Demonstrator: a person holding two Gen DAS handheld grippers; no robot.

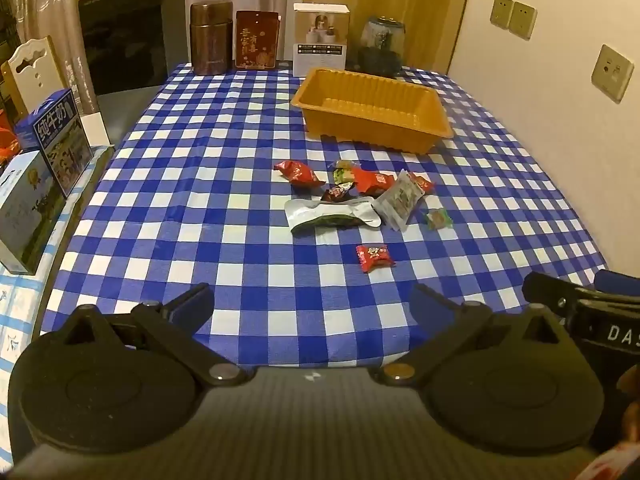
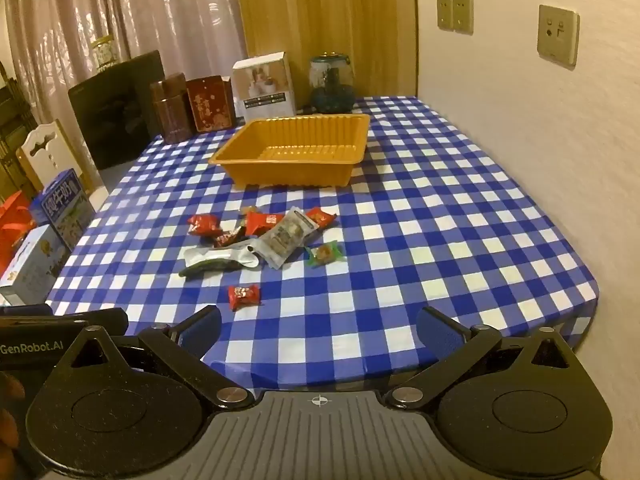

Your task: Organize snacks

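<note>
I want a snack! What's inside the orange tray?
Nothing yet. The orange tray shows only its bare ribbed bottom and walls. Its near wall hides a strip of the floor. All the snacks lie on the checked cloth in front of it.

Before me, a desk under a blue-and-white checked cloth (image 1: 240,240) stands against a pale wall (image 1: 540,80) fitted with beige switch plates (image 1: 513,16) and a socket (image 1: 612,73). Sheer curtains (image 2: 120,12) and a wooden panel (image 2: 320,8) close the far end, a white chair (image 1: 34,64) at left, under warm dim light.
</note>
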